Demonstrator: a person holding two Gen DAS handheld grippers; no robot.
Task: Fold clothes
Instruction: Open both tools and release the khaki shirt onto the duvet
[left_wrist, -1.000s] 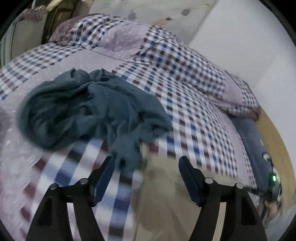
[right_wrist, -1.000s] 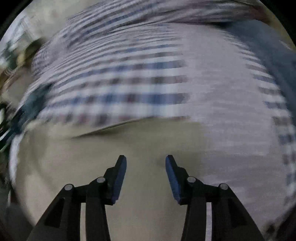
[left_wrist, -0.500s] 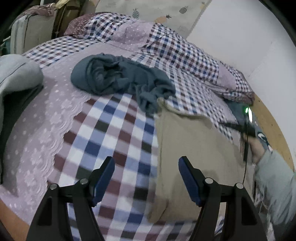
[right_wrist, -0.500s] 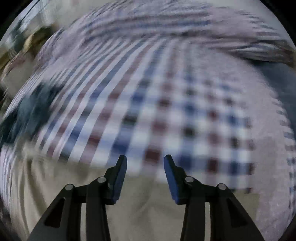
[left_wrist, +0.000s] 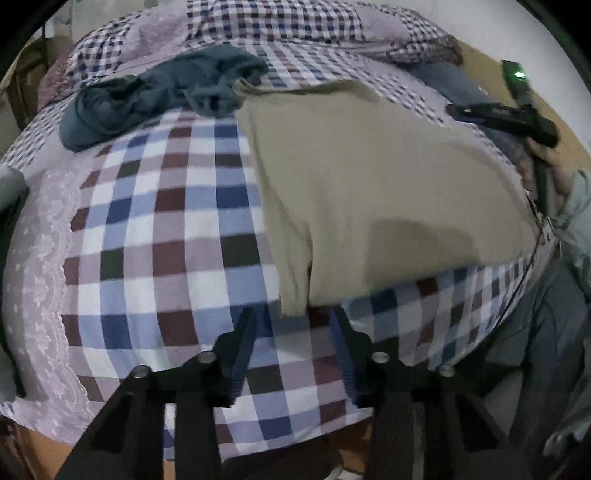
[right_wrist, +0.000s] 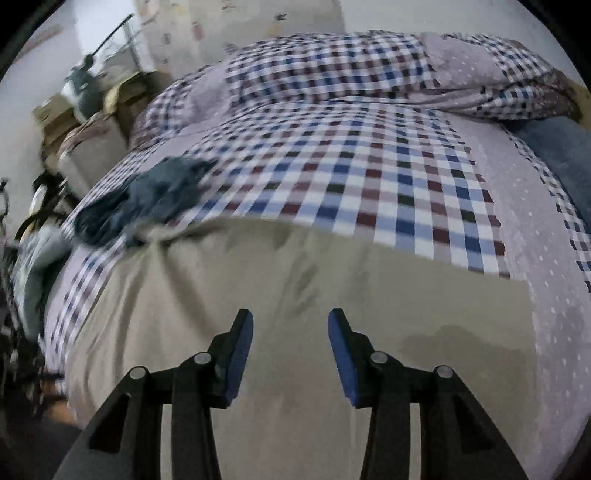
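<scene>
- We now see the left gripper nearer the beige garment's lower corner than before, jaws spread.
- Right gripper: jaws spread above the garment, empty.
- Dark teal garment lies crumpled on the bed.

Tan garment: matt, smooth knit cloth. Teal garment: soft, rumpled cloth. Checked bedspread: woven cotton look, lace-textured border. Gripper fingers: matt black plastic, ribbed blue pads.

Left tool fingers spread, empty, right tool likewise gaping, empty
</scene>
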